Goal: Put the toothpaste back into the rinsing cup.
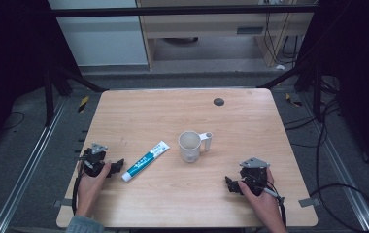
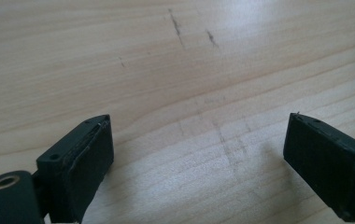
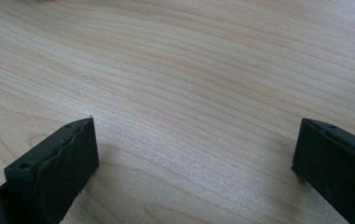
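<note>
A white and teal toothpaste tube (image 1: pixel 146 160) lies slantwise on the wooden table (image 1: pixel 182 111), left of centre. To its right stands a white plastic mug (image 1: pixel 191 145) with its handle toward the right. My left gripper (image 1: pixel 118 165) rests on the table near the front left, a short way left of the tube's near end; its jaws stand wide apart over bare wood (image 2: pixel 199 140). Near the front right, my right gripper (image 1: pixel 229 184) sits below and right of the mug, also open with only wood between its jaws (image 3: pixel 196 154).
A small dark round grommet (image 1: pixel 218 101) sits in the table near the far edge. Metal rails (image 1: pixel 27 165) run along both sides of the table, with cables (image 1: pixel 338 189) on the floor at the right. A pale cabinet (image 1: pixel 211 29) stands beyond the table.
</note>
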Demonstrator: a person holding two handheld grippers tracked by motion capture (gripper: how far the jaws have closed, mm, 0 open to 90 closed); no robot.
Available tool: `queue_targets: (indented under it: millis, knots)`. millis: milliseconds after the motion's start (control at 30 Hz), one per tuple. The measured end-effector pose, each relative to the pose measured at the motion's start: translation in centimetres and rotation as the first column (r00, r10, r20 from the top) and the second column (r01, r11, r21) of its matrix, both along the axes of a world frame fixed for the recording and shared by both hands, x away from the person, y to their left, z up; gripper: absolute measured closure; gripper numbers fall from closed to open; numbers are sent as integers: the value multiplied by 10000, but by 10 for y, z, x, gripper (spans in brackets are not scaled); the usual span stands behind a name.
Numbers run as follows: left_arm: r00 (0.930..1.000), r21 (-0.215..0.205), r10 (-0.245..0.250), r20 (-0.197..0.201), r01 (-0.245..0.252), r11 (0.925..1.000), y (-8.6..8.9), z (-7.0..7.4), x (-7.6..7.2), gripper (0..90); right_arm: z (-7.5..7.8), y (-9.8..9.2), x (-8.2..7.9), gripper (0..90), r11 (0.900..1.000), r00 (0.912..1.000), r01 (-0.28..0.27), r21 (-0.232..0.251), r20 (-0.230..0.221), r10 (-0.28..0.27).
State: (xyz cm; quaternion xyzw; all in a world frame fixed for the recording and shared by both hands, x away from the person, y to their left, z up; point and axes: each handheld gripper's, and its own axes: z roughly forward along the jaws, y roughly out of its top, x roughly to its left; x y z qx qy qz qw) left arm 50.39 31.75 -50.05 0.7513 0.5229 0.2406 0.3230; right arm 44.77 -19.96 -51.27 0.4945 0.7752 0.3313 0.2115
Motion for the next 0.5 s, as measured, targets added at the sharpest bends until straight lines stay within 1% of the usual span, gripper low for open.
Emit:
queue_targets:
  millis: [100,200,300,333,400,433,467,500]
  knots:
    - [9990,-214,244,381,-236,9995,6,10,-6,61,0,0,0,4,10000,10000,-5,-3,1,5]
    - [9974,-464,360,625,-332,9984,11,18,-12,61,0,0,0,4,10000,10000,-4,-29,18,4]
    - [9972,-577,316,683,-276,9980,12,21,-16,70,0,0,0,5,10000,10000,-2,-4,0,2]
    - [9974,-643,220,688,-176,9978,13,23,-18,70,0,0,0,4,10000,10000,-2,-5,-1,2]
    - [9970,-637,181,747,-133,9979,12,24,-20,77,0,0,0,4,10000,10000,3,-20,16,-3]
    - [9975,-681,58,700,-10,9977,11,28,-21,76,0,0,0,4,10000,10000,-3,-23,13,3]
    - [9975,-681,58,700,-10,9977,11,28,-21,76,0,0,0,4,10000,10000,-3,-23,13,3]
    - [9982,-666,94,590,-55,9978,10,30,-22,76,0,0,0,4,10000,10000,-3,-27,17,3]
